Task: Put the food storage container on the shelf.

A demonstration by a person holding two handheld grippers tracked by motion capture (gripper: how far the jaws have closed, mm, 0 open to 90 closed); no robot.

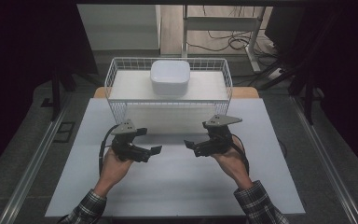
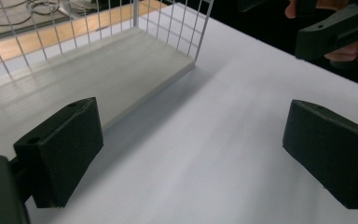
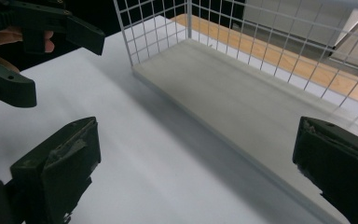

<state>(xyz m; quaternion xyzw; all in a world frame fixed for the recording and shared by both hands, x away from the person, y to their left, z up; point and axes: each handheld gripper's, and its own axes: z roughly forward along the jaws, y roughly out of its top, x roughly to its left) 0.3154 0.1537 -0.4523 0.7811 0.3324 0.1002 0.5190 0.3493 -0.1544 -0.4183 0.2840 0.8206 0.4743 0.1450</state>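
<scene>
High view: left tongs [image 1: 150,141] and right tongs [image 1: 196,139] hover over white desk [image 1: 177,186], tips facing each other, both spread, empty. White wire-mesh basket [image 1: 116,74] at desk's far edge, just beyond tongs; white rounded-square lidded container [image 1: 169,77] sits on top of it, toward back.

Left gripper view: jaws wide apart, nothing between; basket corner [image 2: 198,37] ahead-left; right tongs [image 2: 335,28] upper right.

Right gripper view: jaws wide apart, bare desk and basket floor [image 3: 242,93] between; left tongs [image 3: 51,42] upper left.
</scene>
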